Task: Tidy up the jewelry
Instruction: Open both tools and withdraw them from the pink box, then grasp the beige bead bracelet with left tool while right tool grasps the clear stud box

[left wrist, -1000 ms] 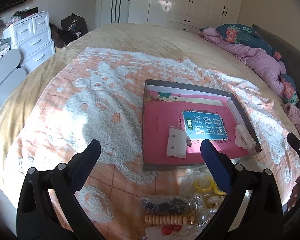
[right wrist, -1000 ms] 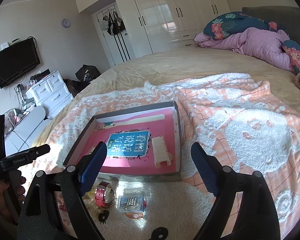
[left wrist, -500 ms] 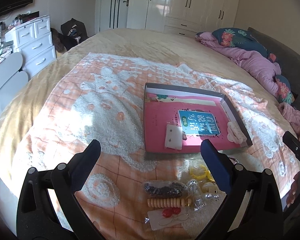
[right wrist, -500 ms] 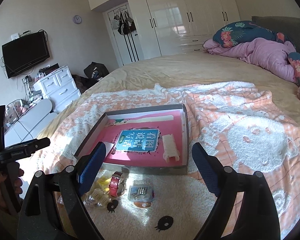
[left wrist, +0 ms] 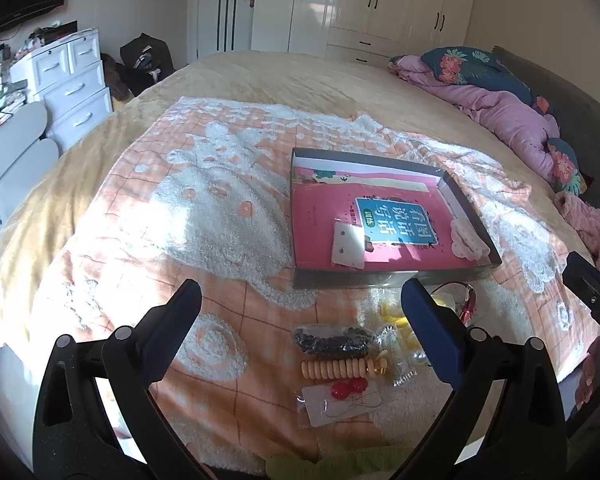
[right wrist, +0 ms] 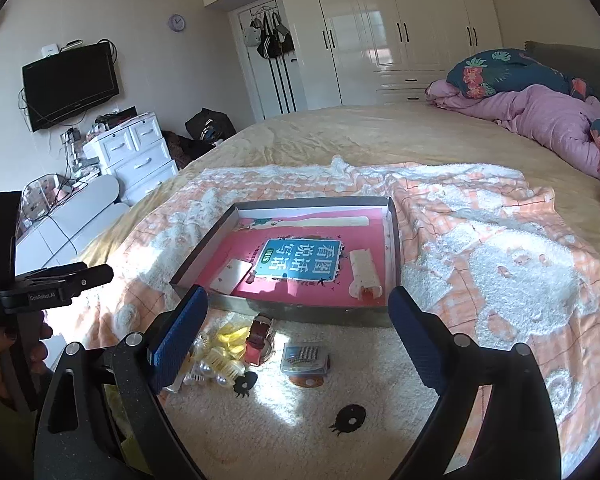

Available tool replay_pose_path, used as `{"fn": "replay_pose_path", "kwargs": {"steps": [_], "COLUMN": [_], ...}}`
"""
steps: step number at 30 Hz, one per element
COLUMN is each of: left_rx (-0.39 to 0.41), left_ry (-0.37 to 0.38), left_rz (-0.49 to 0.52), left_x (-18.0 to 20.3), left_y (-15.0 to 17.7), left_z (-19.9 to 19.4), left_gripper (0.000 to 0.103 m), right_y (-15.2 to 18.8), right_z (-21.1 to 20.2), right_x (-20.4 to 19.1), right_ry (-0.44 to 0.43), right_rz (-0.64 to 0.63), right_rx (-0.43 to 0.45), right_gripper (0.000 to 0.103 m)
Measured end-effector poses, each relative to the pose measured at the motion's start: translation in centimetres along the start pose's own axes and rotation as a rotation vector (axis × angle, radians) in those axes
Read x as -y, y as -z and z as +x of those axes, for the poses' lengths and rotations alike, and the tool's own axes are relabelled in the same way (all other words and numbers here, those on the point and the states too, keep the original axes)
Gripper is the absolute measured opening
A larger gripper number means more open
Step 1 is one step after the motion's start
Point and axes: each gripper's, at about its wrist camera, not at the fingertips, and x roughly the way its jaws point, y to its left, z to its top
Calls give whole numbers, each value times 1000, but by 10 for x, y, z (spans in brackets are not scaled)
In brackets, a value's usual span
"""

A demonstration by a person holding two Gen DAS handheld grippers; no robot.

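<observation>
Both grippers wide, empty: left gripper (left wrist: pixel 300 308), right gripper (right wrist: pixel 300 312). Pre-pick step, prob. Next: close on beige bracelet (left wrist: pixel 342 369) just ahead of left, then to tray (left wrist: pixel 380 278) beyond.

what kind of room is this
A bedroom in a home, most likely. The work surface is a large bed with a pink duvet bunched at its head, white wardrobes line the far wall, and a TV hangs above a white drawer unit.

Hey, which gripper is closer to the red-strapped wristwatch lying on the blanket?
Right. The right gripper frames the red-strapped wristwatch between its open fingers, just behind it. From the left gripper the watch lies beyond its right finger, off to the side.
</observation>
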Motion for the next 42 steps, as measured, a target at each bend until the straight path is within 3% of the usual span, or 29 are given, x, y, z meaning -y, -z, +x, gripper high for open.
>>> {"fn": "replay_pose_path", "kwargs": {"steps": [16, 42], "left_rx": [-73, -230], "left_ry": [-12, 86], "left_rz": [39, 58], "left_x": [-1, 21], "left_y": [32, 76], "left_z": [1, 27], "left_gripper": [93, 93], "right_y": [28, 75], "right_z": [0, 19], "right_x": [-9, -19], "right_ry": [-14, -38], "right_rz": [-40, -57], "right_rx": [-90, -237], "right_gripper": [91, 92]}}
